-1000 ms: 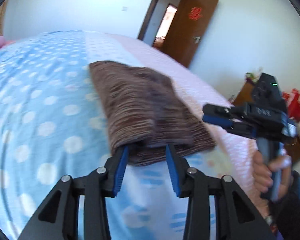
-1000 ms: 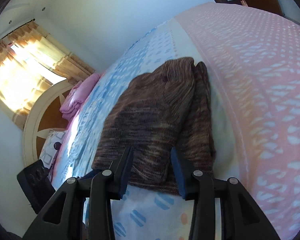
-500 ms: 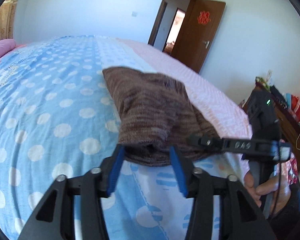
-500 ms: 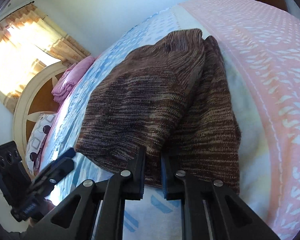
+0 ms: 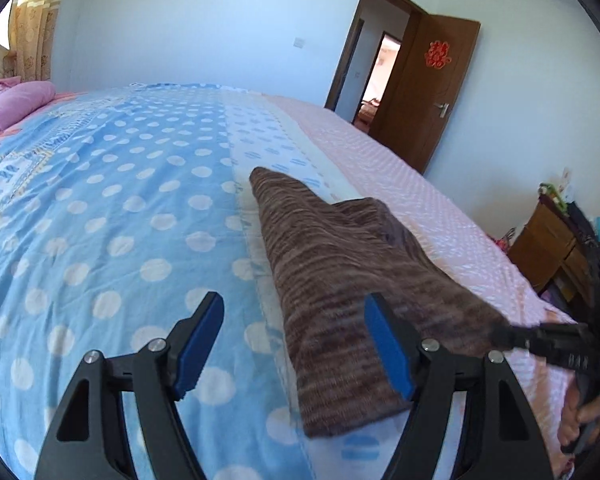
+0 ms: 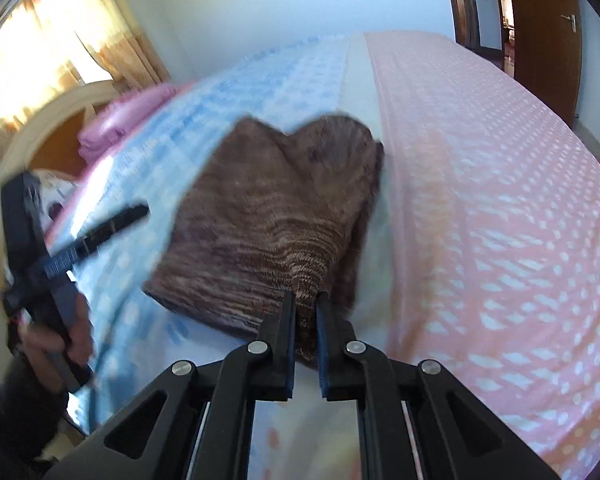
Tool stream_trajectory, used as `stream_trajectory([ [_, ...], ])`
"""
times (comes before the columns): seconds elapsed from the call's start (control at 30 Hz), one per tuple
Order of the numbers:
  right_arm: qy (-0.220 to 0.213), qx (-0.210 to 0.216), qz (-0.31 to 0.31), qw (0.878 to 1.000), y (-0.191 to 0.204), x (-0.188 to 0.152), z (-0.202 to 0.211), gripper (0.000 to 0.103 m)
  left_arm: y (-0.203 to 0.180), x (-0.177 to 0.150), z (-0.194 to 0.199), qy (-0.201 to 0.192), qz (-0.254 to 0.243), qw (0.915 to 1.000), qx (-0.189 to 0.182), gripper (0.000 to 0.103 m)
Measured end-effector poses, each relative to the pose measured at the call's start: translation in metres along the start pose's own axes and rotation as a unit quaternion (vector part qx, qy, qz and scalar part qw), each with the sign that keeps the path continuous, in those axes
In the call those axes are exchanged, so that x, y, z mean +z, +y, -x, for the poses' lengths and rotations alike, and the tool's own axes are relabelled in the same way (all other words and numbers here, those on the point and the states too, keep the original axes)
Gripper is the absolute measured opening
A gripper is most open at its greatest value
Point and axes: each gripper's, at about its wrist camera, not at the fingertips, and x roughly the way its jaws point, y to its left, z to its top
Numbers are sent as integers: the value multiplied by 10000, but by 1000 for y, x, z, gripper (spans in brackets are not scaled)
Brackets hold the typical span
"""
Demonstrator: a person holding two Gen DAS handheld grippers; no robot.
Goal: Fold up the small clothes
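A bed (image 5: 100, 208) carried a dotted blue cover; a pink pillow (image 5: 8, 104) lay near curtains (image 5: 32, 32); a brown door (image 5: 432, 96) stood open.

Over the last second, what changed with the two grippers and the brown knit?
The right gripper closed on the near edge of the brown knit garment and lifted it. The left gripper, which had straddled that edge, pulled away sideways, its jaws opening with nothing pressed between them. The garment's far end stayed on the bed.
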Motion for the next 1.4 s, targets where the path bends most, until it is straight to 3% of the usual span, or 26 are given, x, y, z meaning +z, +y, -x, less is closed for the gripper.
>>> stream_trajectory([
  [0.07, 224, -129, -49, 9997, -4, -10, -19, 8, -3, -1, -21, 229, 32, 9995, 230, 75],
  [0.2, -79, -175, -145, 9997, -9, -16, -25, 8, 4, -23, -57, 836, 48, 9935, 765, 79],
  [0.3, 61, -71, -227, 9997, -13, -13, -23, 16, 9, -22, -52, 818, 141, 9934, 797, 82],
  [0.37, -167, -18, -393, 9991, -22, -2, -5, 20, 10, -19, -48, 911, 32, 9921, 860, 84],
  [0.4, -452, 18, -453, 9980, -26, 3, 8, 22, 13, -16, -43, 903, 88, 9925, 819, 84],
  [0.47, -886, -69, -564, 9944, -36, 16, 24, 44, 17, -5, -33, 714, 283, 9948, 676, 81],
  [0.5, -1094, -158, -655, 9917, -42, 27, 30, 61, 15, 2, -31, 608, 316, 9957, 626, 81],
  [0.57, -1327, -201, -676, 9886, -46, 57, 25, 62, 8, 19, -33, 415, 258, 9969, 610, 81],
  [0.7, -1028, -103, -641, 9926, -52, 106, -22, 62, -3, 47, -53, 231, 411, 9972, 573, 81],
  [0.8, -769, -510, -415, 9949, -50, 131, -66, 61, 0, 54, -81, 426, 830, 9944, 487, 81],
  [0.87, -430, -540, -343, 9970, -50, 139, -96, 59, 2, 48, -98, 536, 848, 9926, 680, 81],
  [0.9, -240, -557, -336, 9976, -50, 140, -112, 46, 4, 42, -105, 613, 841, 9915, 782, 81],
  [0.93, -175, -487, -359, 9980, -51, 138, -121, 25, 9, 34, -111, 685, 889, 9902, 837, 82],
  [1.0, -443, -429, -391, 9973, -50, 132, -114, 11, 23, 20, -111, 607, 1191, 9894, 568, 82],
  [1.1, -847, -871, -180, 9924, -39, 128, -102, 7, 28, 15, -101, 438, 1403, 9883, 409, 81],
  [1.17, -1118, -1145, -405, 9863, -44, 129, -98, 6, 24, 16, -100, 431, 1345, 9888, 474, 81],
  [1.23, -970, -1498, -530, 9825, -52, 131, -113, 3, 23, 15, -99, 417, 1363, 9887, 469, 81],
  [1.3, -548, -1752, -586, 9813, -63, 133, -137, 0, 27, 15, -100, 387, 1476, 9876, 380, 81],
  [1.4, -508, -1492, -697, 9850, -73, 138, -133, 0, 29, 16, -101, 402, 1500, 9873, 332, 82],
])
